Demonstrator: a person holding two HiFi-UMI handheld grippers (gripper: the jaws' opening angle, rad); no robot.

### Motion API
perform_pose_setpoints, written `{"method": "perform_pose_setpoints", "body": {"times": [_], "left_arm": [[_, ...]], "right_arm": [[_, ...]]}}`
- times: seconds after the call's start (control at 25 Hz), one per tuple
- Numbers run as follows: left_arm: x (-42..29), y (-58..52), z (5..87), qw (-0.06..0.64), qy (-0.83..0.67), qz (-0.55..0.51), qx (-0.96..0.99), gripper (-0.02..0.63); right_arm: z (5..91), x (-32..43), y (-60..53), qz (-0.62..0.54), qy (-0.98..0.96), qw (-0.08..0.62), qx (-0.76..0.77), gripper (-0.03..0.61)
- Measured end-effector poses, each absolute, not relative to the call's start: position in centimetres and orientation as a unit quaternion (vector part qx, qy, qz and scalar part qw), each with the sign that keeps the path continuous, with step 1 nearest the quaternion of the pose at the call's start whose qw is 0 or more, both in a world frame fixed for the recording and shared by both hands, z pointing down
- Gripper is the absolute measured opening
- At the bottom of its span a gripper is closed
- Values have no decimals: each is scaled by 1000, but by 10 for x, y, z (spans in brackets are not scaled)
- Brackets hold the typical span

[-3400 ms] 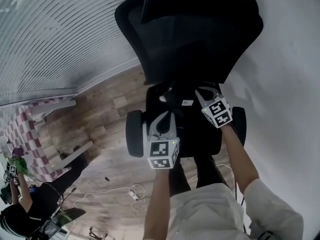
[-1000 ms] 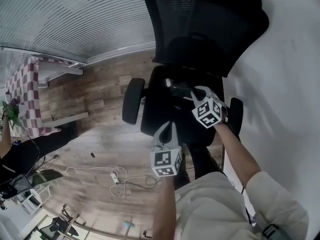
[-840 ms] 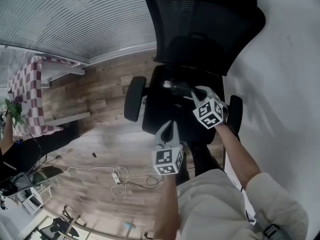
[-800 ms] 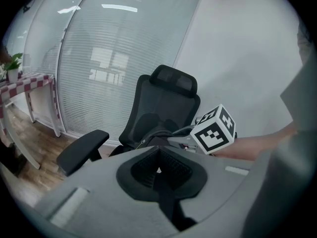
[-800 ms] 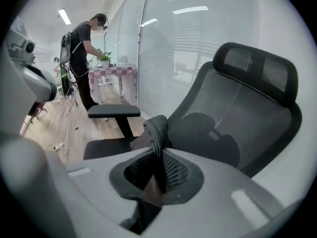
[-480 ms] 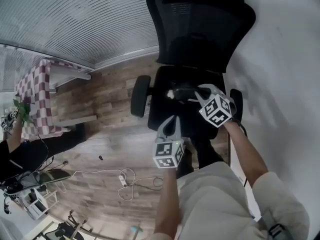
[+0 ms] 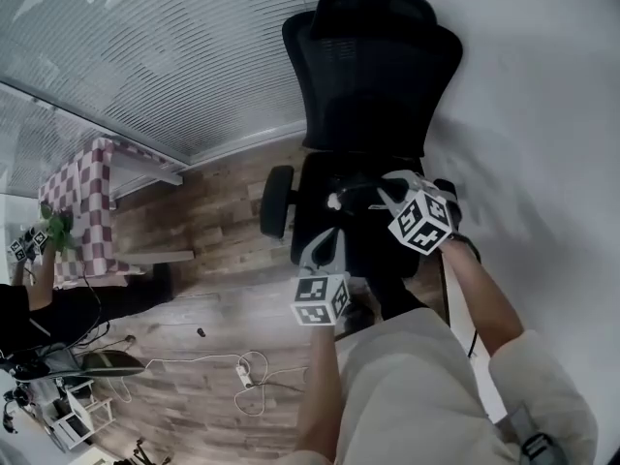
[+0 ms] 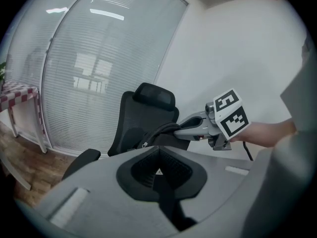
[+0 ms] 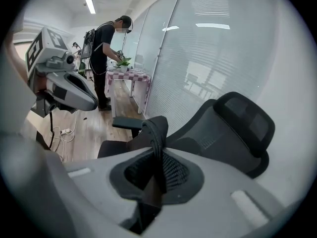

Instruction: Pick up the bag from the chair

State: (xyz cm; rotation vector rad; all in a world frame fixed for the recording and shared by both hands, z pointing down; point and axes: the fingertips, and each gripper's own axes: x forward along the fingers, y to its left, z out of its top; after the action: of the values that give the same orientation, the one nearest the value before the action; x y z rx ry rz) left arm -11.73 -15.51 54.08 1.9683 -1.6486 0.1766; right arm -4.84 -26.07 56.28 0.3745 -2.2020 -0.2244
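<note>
Open floor lies left of the chair. The left gripper, jaws together and empty, hangs at the seat's front edge. The bag is over the seat, its strap running upright into the right gripper, which pinches it tight. Both grippers stand higher above the seat than a second ago. The wall crowds the chair's right side.

The chair has a matt black mesh back. The floor is wood plank with a dull sheen. The bag strap is ribbed woven cloth. The wall is smooth, matt white.
</note>
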Motion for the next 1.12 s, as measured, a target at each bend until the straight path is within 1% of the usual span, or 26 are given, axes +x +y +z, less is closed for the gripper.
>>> {"method": "perform_pose_setpoints", "body": {"times": [0.4,0.68,0.92,1.12], "left_arm": [[-99,-130,509,243,-585,94,768,6],[-100,-124,479,218,-577,87,782,6],[-84,-109,449,191,-554,96,805,6],[-69,-102,439,192,-546,90,810,6]], "right_arm": [[526,-40,-216,-44,-886,428,172,29],[489,-38,-202,-46,-896,412,159,29],[462,-26,-202,-54,-894,416,155,29],[444,-20,-216,-82,-887,429,151,29]]}}
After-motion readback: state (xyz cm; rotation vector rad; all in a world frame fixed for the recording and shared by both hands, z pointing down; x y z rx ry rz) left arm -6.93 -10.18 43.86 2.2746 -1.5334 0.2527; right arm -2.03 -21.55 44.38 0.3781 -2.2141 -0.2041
